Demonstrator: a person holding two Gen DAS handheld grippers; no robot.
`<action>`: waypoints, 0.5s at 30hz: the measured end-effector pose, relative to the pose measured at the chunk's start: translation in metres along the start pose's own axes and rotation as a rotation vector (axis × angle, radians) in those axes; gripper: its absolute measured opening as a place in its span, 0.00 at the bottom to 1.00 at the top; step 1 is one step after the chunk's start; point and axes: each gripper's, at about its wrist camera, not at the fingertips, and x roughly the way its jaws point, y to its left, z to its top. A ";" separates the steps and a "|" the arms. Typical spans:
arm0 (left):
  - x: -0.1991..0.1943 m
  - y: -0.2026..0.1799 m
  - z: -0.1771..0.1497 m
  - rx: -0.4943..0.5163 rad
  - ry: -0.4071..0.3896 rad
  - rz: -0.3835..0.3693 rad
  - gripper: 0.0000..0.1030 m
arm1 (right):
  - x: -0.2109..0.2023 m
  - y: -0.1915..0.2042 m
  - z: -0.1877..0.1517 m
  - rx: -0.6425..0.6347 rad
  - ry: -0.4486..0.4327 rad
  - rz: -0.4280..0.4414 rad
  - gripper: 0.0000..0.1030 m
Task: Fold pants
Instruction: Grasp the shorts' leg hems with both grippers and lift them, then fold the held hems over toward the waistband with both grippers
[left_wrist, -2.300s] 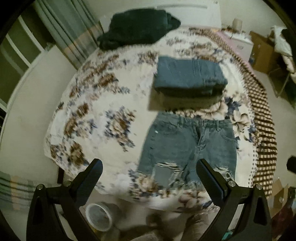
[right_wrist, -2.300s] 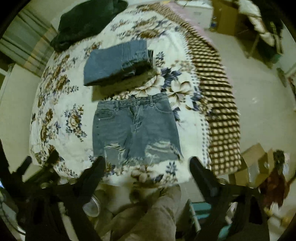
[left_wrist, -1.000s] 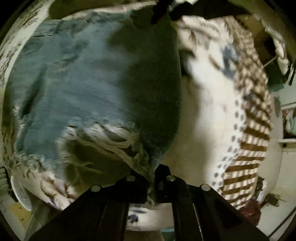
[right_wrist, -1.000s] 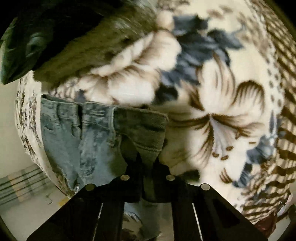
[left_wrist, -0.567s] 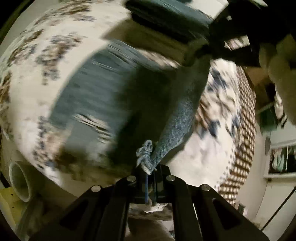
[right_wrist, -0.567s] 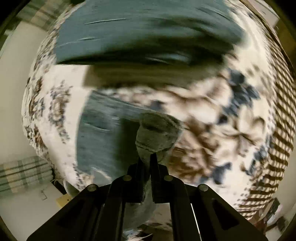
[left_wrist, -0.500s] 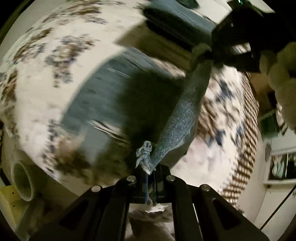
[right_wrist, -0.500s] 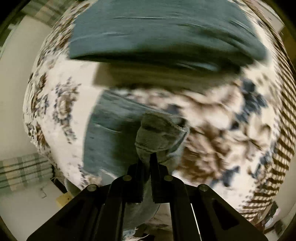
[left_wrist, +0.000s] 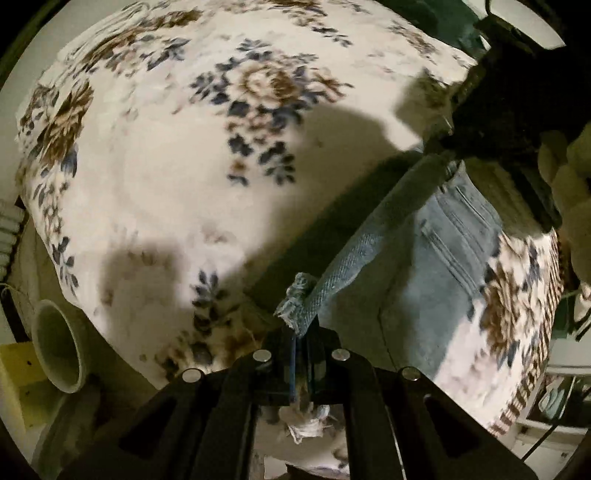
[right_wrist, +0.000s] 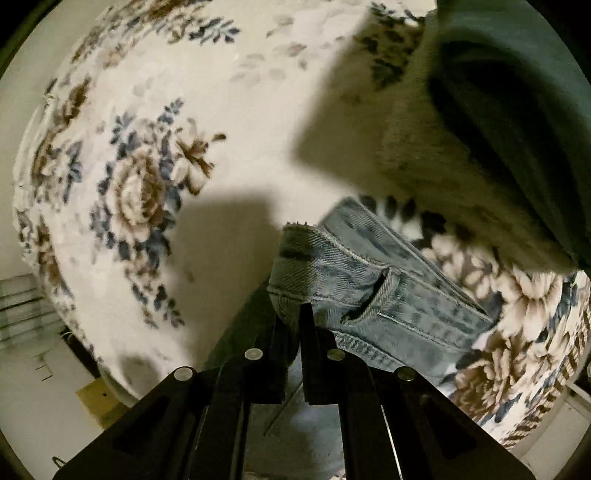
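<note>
Light blue denim shorts with frayed hems lie half lifted over the floral bedspread. My left gripper is shut on the frayed hem corner, and the side edge stretches taut from it up to the right gripper at the upper right. In the right wrist view my right gripper is shut on the waistband corner of the shorts, near a belt loop. The held half hangs above the bed and casts a dark shadow.
A stack of folded darker jeans lies at the upper right of the right wrist view. A white cup-like object sits beyond the bed's near edge. A brown checked blanket strip runs along the bed's right side.
Both grippers, shut on the shorts' right side, have carried it up and leftward across the bed. The views now face the bare left part of the bedspread.
</note>
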 end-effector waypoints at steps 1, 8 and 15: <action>0.004 0.003 0.003 -0.002 0.002 -0.001 0.02 | 0.005 0.003 0.003 0.002 0.003 -0.010 0.05; 0.017 0.036 0.019 -0.125 0.047 0.054 0.25 | 0.020 0.014 0.019 0.023 0.060 0.066 0.53; -0.014 0.054 0.000 -0.270 0.012 0.016 0.69 | -0.017 0.009 -0.008 -0.088 -0.028 0.105 0.89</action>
